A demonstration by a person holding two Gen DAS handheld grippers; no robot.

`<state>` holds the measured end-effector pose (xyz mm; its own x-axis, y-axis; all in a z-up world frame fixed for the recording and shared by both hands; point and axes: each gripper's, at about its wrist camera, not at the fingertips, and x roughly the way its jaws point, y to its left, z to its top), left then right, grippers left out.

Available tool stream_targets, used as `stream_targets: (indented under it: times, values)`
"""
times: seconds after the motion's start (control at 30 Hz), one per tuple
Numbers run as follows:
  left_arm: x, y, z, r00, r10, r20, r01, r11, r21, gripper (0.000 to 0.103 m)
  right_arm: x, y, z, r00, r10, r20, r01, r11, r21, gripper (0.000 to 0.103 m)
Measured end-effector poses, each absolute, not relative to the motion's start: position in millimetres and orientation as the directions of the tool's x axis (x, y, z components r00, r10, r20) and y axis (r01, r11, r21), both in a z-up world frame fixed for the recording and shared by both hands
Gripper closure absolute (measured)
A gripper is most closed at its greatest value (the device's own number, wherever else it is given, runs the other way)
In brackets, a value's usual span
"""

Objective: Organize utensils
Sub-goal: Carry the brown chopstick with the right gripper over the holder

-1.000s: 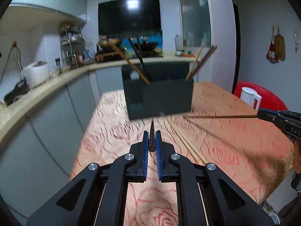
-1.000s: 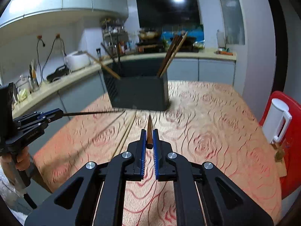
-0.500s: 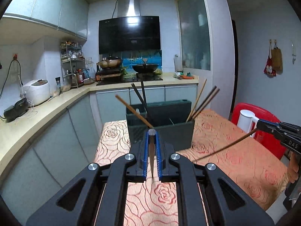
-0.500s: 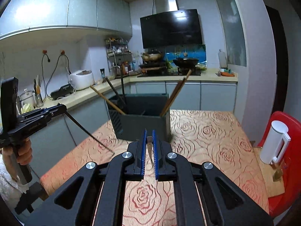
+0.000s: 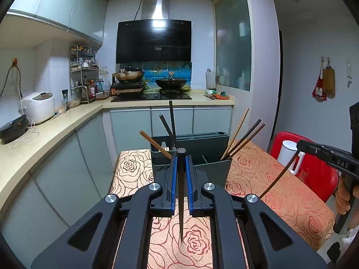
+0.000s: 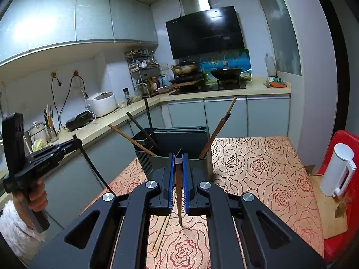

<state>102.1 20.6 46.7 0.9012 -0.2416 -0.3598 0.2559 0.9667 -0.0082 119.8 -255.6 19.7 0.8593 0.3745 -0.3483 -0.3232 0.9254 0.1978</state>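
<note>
My left gripper (image 5: 181, 157) is shut on a dark chopstick (image 5: 180, 201) that hangs tip down above the rose-patterned tablecloth (image 5: 280, 192). My right gripper (image 6: 178, 157) is shut on a brown chopstick (image 6: 178, 199), also tip down. Each gripper shows in the other's view: the right one (image 5: 300, 144) at right, the left one (image 6: 77, 142) at left. The dark grey utensil holder (image 5: 211, 148) stands behind them on the table with several chopsticks leaning in its compartments; it also shows in the right wrist view (image 6: 193, 141). Light wooden chopsticks (image 6: 162, 231) lie on the cloth.
A red chair (image 5: 314, 174) with a white jug (image 5: 289, 154) stands right of the table. The kitchen counter (image 5: 44, 130) runs along the left with a rice cooker (image 5: 39, 106). A stove with pans (image 5: 152, 83) is at the back.
Both grippers have risen and tipped up from the table, each lifting its chopstick from flat to hanging tip down. The holder now sits lower in both views.
</note>
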Motion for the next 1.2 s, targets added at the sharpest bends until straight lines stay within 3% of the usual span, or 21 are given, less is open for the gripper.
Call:
stream_targets:
  times: [0.37,1.2]
  values:
    - [124,16,50,0.899,-0.204,-0.387,0.231,0.973,0.026,0.096,142,-248,46,0.857,0.333,-0.394,-0.290,0.942,0.167,0.095]
    - [172,-6,140,0.927,-0.229,-0.298,0.236,0.972,-0.011,0.096,179,-238,131,0.901,0.323,-0.289,-0.298,0.946,0.127,0.095]
